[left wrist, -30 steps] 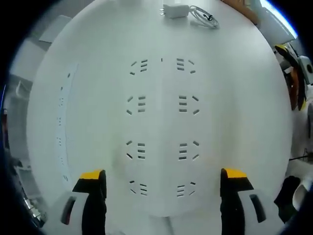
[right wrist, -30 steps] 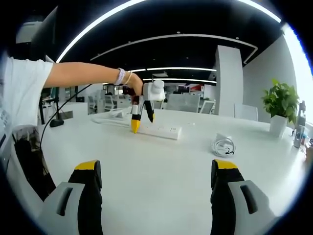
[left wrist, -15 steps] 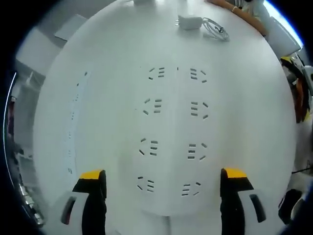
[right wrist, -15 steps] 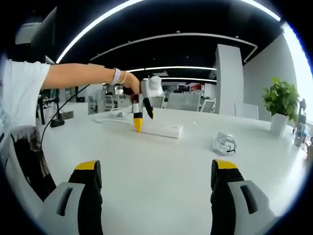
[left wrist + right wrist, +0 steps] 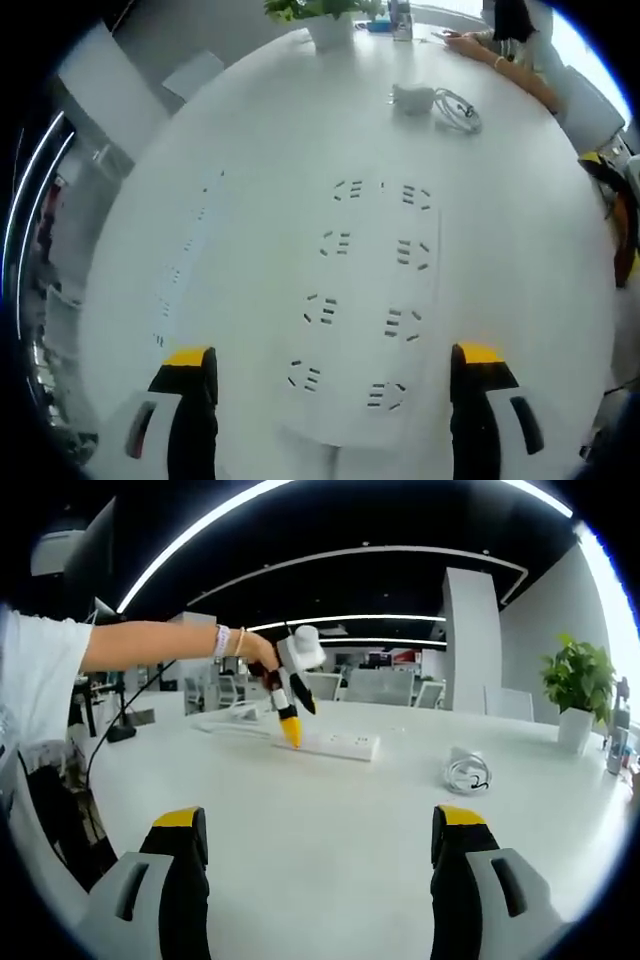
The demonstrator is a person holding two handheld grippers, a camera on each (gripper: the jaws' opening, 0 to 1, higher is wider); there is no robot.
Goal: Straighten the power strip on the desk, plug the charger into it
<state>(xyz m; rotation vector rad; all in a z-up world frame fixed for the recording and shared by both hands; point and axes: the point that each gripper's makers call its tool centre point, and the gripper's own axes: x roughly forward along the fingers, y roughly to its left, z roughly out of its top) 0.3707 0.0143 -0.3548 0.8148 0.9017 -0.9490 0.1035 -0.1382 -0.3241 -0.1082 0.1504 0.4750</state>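
The left tool (image 5: 292, 720) hangs open over the power strip (image 5: 365, 310) mid-frame. The charger (image 5: 414, 97) sits upper right. The right tool (image 5: 320, 865) is open too.

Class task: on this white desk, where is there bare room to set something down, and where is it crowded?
Free: the broad stretch of desk between the right gripper and the power strip, and the patch between the strip and the coiled charger. Crowded: the strip's near end, where the left gripper hovers, and the far edge by the potted plant.

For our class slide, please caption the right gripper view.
Left gripper hovers over the power strip; the charger lies on the desk.
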